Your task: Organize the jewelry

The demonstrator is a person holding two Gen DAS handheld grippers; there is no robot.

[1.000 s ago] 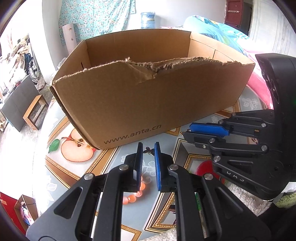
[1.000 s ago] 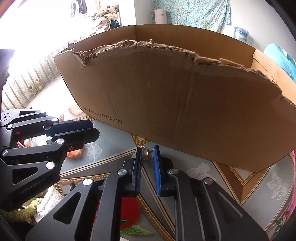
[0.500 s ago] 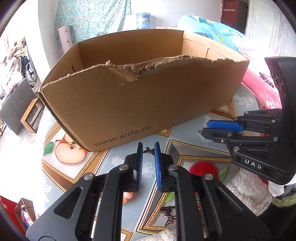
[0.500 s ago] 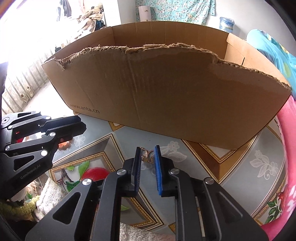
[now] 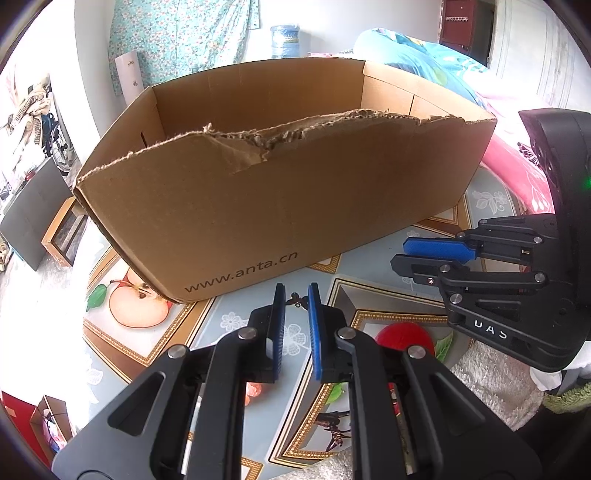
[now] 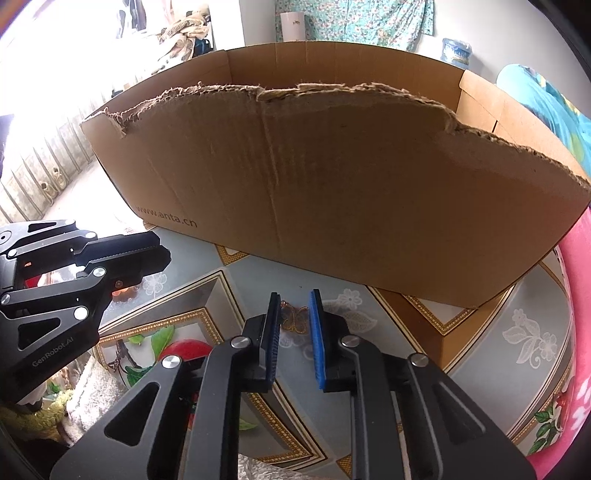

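Behind the table, a flowered curtain [image 5: 177, 33] and a water bottle [image 5: 284, 40] are seen against a white wall. On the glass table top [image 5: 369, 273], which is printed with fruit pictures, a big cardboard box [image 5: 280, 199] is placed; its near wall is torn along the upper edge and "www.anta.cn" is printed on it. The left gripper [image 5: 296, 295] is held just in front of the box, and a small dark piece of jewelry [image 5: 296, 300] is pinched between its blue pads with the jaws nearly closed. The right gripper [image 6: 295, 301] is kept a little further from the box wall, and a small gold butterfly pendant [image 6: 294, 318] is clamped between its fingertips in the same way. Each gripper is visible from the side in the other camera, near to one another above the table. Some orange beads [image 5: 255, 388] are lying on the glass under the left gripper.
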